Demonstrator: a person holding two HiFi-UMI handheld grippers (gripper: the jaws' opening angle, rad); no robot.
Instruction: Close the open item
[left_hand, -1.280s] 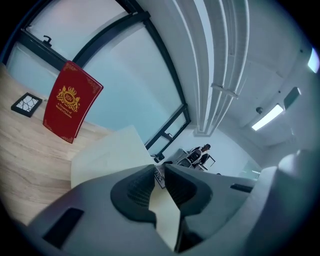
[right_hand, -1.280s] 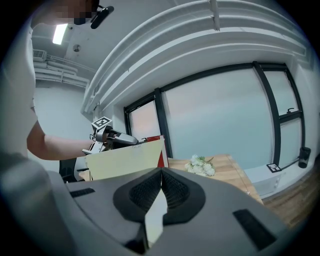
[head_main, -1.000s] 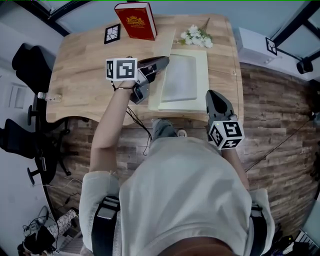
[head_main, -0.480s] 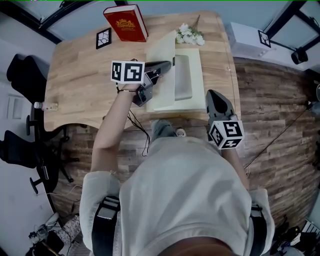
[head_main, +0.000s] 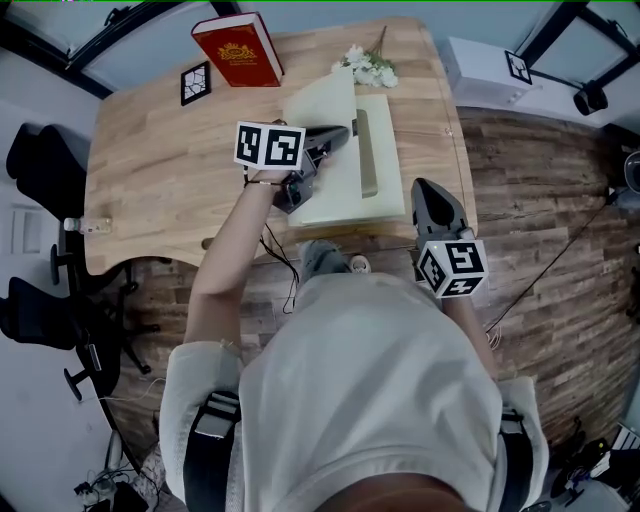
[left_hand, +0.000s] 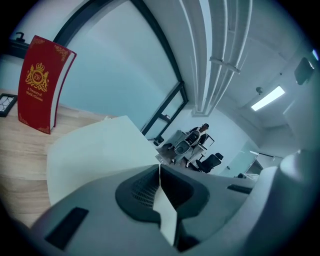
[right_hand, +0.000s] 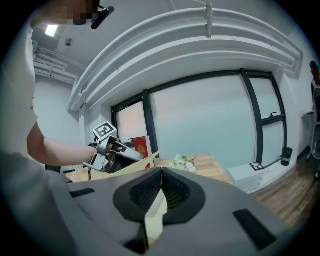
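From the head view, the box (head_main: 392, 160) lies on the far right part of the table (head_main: 160, 160). Its lid (head_main: 325, 100) stands on the hinge side and leans over the tray, so we judge the closing to be about half done. The left gripper (head_main: 338, 133) lies across the lid's outer face, seemingly touching it. We take this as a push, which suits a hinged panel that only has to tip and fall. The right gripper (head_main: 423, 185) hangs off the table's near edge, just beside the box's near right corner. We think it waits there to leave the lid's path free, and perhaps to steady the tray. A red book (head_main: 237, 50) and flowers (head_main: 365, 68) sit beyond the box, apart from it, and should not get in the way.

In the left gripper view, the jaws have just been closing and now meet at the tips with nothing between them. The pale strip below the tips is the lid seen through the gap behind them. The lid's corner rises just ahead. Closed jaws make one blunt pusher, which we think is the reason for that posture.

In the right gripper view, these jaws also meet and are empty. They point level across the table toward the lid's slanted edge and the left gripper behind it.
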